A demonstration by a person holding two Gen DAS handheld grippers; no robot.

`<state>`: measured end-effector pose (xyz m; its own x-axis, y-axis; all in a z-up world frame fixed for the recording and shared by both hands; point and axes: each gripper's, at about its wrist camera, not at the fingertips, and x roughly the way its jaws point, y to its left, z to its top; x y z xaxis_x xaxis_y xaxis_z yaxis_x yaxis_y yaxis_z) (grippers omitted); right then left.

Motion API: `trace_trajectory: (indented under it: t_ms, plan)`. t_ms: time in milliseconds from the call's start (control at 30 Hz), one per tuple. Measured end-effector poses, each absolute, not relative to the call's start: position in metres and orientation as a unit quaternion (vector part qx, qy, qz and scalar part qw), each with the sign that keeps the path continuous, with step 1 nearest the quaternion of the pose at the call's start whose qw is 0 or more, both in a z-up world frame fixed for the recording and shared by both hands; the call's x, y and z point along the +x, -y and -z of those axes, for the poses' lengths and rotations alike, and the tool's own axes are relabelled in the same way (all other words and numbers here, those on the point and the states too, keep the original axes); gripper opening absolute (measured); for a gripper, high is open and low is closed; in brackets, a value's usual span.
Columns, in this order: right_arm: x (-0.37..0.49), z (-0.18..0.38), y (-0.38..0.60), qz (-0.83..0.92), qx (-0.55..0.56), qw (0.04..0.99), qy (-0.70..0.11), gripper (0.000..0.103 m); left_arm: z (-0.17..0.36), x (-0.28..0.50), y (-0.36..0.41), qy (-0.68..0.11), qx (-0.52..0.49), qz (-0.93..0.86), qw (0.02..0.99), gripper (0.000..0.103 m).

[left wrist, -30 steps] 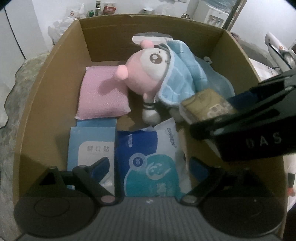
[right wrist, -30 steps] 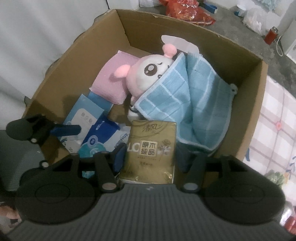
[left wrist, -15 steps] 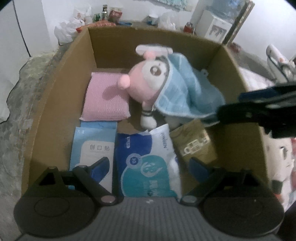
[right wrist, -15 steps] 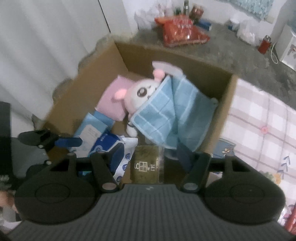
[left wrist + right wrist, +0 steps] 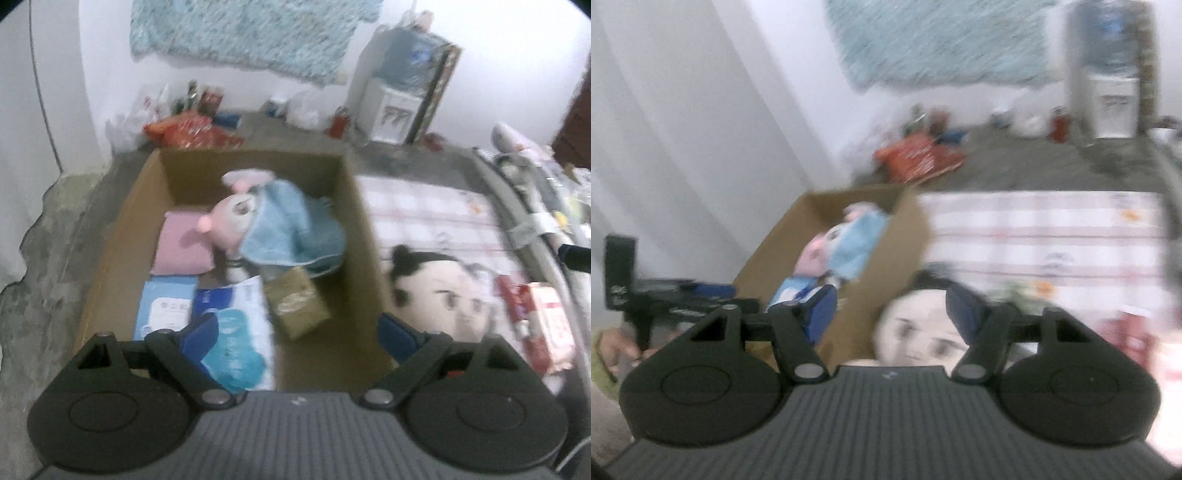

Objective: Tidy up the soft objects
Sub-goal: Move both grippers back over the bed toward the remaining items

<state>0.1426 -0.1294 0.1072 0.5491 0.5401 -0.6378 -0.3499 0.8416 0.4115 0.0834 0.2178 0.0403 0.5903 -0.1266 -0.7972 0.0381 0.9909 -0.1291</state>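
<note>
Cardboard box [image 5: 110, 258] lies ahead of your left gripper [image 5: 295, 332], whose jaws stand apart with nothing in them; pink doll [image 5: 236, 218], blue towel [image 5: 291, 229] and gold tissue pack [image 5: 297, 302] already sit inside. Your right gripper [image 5: 890, 310] is opening, empty, with the black-haired doll [image 5: 919, 332] just ahead, outside the box. That doll looks like your next pick: straddle its head, then close. Motion blur hides its body and the red packets [image 5: 535, 317] beyond.
</note>
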Motion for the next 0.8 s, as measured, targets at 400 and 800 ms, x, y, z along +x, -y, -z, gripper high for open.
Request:
trace_trajectory:
  t_ms: [400, 800]
  plan:
    - [0.042, -0.072, 0.291, -0.148, 0.235, 0.894, -0.352, 0.067, -0.057, 0.028, -0.107, -0.404, -0.02, 0.115, 0.907, 0.095]
    - [0.049, 0.009, 0.286, -0.149, 0.257, 0.879, -0.372, 0.067, -0.03, 0.094, 0.023, -0.45, 0.017, 0.215, 0.867, 0.095]
